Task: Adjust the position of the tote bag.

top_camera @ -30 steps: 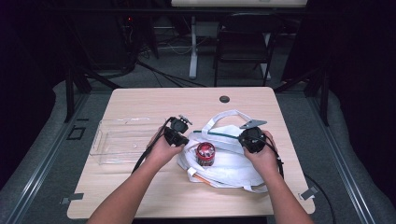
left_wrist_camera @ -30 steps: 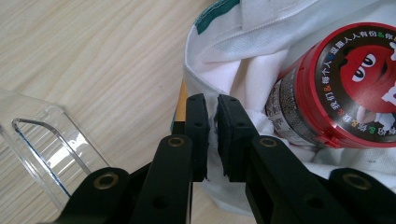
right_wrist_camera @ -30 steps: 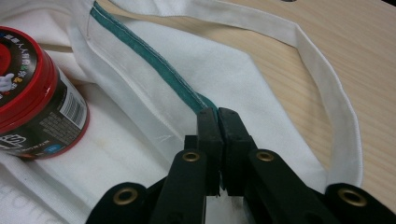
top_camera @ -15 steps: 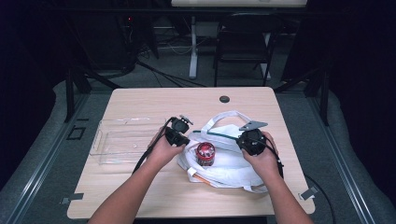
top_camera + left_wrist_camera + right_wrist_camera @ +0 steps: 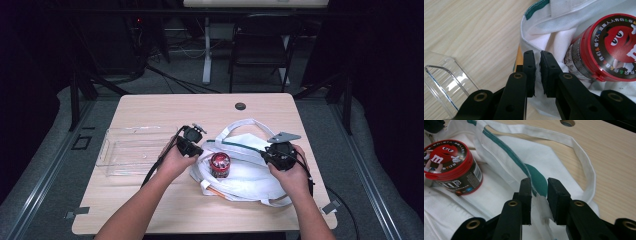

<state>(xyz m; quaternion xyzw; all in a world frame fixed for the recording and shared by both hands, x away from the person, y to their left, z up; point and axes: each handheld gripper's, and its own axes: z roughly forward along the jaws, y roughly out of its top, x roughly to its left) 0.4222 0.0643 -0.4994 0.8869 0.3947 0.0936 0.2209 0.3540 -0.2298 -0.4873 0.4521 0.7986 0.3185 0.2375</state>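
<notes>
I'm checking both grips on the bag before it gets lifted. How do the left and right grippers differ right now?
The left gripper has its jaws pinched nearly together on the bag's rim, right beside the red can. The right gripper has its jaws wider apart, with the green-trimmed rim only lying between them, and the can sits farther off. In the high view, the right one carries a grey plate; the left has none. Both are at the bag's opening.

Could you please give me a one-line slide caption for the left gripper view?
Left gripper pinching the rim of a white tote bag beside a red-lidded candy canister.
</notes>
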